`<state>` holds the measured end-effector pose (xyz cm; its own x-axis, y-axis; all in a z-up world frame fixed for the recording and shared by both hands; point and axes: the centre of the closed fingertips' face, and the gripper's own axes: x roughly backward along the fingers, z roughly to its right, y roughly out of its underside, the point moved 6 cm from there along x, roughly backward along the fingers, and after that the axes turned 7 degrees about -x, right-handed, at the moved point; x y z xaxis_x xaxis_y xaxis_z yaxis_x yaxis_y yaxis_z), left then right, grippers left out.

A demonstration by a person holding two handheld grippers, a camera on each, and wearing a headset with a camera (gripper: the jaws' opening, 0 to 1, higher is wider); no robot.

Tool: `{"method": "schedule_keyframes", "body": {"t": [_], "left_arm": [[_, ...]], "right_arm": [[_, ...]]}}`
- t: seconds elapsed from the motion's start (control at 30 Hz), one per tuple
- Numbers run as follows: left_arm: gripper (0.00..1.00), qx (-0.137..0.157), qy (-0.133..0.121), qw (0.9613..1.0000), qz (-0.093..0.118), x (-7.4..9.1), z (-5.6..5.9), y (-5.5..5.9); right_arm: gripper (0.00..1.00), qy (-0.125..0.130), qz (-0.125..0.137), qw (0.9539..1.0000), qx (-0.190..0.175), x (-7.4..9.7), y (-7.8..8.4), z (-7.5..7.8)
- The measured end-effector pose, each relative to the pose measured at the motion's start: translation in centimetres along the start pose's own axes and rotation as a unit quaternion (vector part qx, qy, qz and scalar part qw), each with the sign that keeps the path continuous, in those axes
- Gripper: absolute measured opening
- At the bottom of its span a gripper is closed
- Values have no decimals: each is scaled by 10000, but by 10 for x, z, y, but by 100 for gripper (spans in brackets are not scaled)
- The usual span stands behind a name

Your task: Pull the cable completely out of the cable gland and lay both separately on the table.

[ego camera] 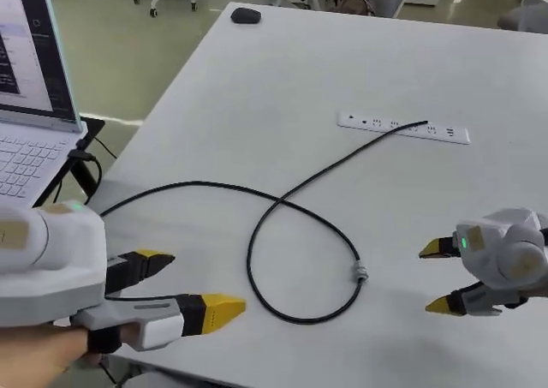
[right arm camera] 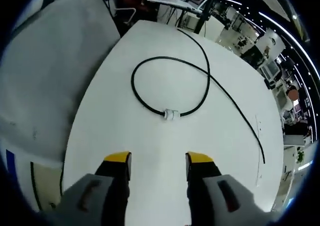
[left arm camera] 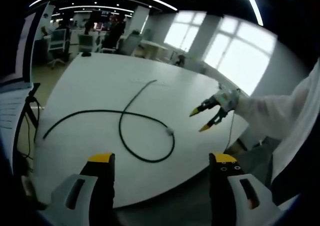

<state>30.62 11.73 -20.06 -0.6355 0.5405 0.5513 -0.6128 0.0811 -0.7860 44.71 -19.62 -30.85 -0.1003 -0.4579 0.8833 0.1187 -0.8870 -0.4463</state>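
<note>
**Sam:** How far along are we?

**Me:** I think we are right at the start. The black cable (ego camera: 281, 201) lies on the white table (ego camera: 257, 88) in one big loop. The little grey cable gland (ego camera: 360, 273) is on the cable, at about 4 o'clock on that loop. So nothing has been pulled out yet.

**Sam:** What are your grippers doing?

**Me:** In my head view the left gripper (ego camera: 208, 279) is at 8 o'clock, and its jaws are wide apart with nothing in them. The right gripper (ego camera: 425, 280) is at 4 o'clock, near the gland but not touching it. Its jaws are apart too, and they hold nothing.

**Sam:** Where does the cable go?

**Me:** One end runs up to 1 o'clock and stops by the power strip (ego camera: 402, 128). The other end runs off at 9 o'clock, toward the laptop (ego camera: 26, 105).

**Sam:** What is left?

**Me:** All of it, I think. I have to grab the gland, grab the cable, pull them apart, and lay each one down alone.
</note>
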Motion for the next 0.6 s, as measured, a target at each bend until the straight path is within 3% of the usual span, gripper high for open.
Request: {"method": "schedule_keyframes", "body": {"t": [0.27, 0.47, 0.6], "left_arm": [[77, 79, 36, 10000, -45, -5, 0, 4], [77, 137, 0, 9999, -70, -4, -3, 6], [77, 182, -15, 9998, -100, -5, -5, 9]], "right_arm": [[39, 41, 200, 9997, 110, -18, -15, 26], [37, -129, 151, 9991, 362, -31, -27, 31], [36, -255, 272, 9986, 367, -42, -32, 34]]}}
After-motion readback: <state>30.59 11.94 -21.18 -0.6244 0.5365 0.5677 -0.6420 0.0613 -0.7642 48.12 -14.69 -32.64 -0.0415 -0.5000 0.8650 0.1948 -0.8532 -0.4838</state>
